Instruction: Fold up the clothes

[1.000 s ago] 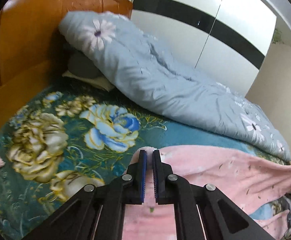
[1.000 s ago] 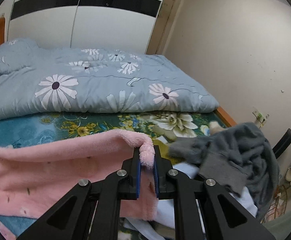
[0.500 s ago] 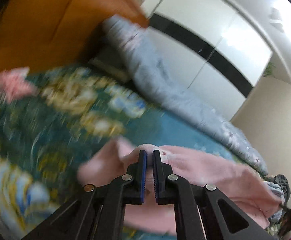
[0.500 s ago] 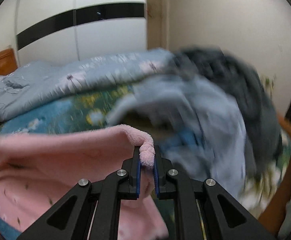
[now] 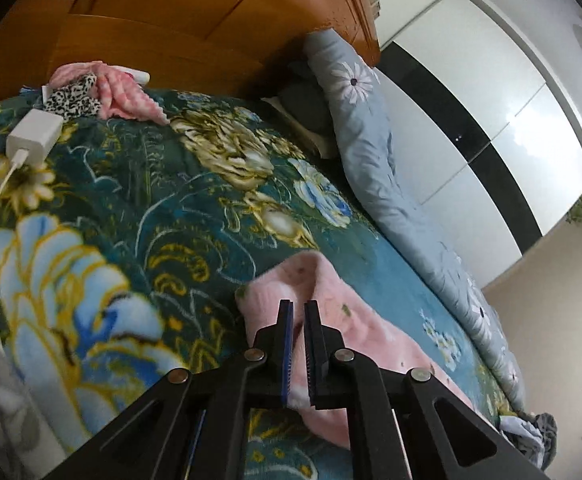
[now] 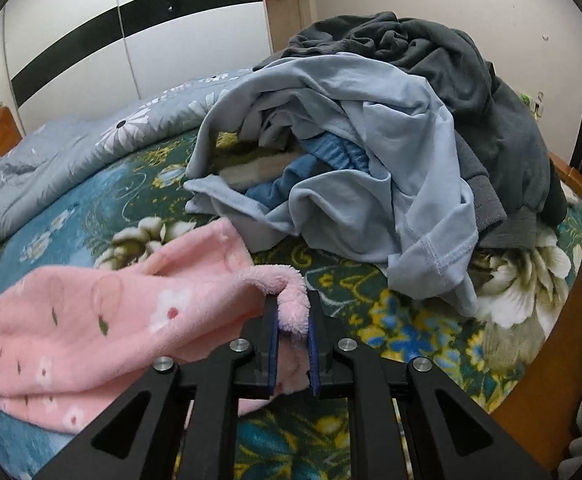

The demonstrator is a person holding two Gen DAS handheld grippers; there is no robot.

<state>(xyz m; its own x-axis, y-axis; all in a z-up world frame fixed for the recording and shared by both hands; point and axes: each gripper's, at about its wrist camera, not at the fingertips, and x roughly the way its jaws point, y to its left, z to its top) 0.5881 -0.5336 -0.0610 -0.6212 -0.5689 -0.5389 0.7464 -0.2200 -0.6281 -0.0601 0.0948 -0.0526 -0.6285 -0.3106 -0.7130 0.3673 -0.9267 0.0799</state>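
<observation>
A pink fleece garment with small flowers lies spread on the floral bed cover. My right gripper is shut on its fluffy edge, low over the bed. In the left wrist view my left gripper is shut on the other end of the pink garment, with fabric pinched between the pads. The garment stretches between the two grippers.
A heap of light-blue and dark-grey clothes sits right ahead of the right gripper. A grey-blue daisy quilt lies along the far side. A white charger with cable and a pink and leopard-print item lie near the wooden headboard.
Both grippers swung down and toward the near side of the bed with the pink garment still held. The clothes heap is now close in front of the right gripper.
</observation>
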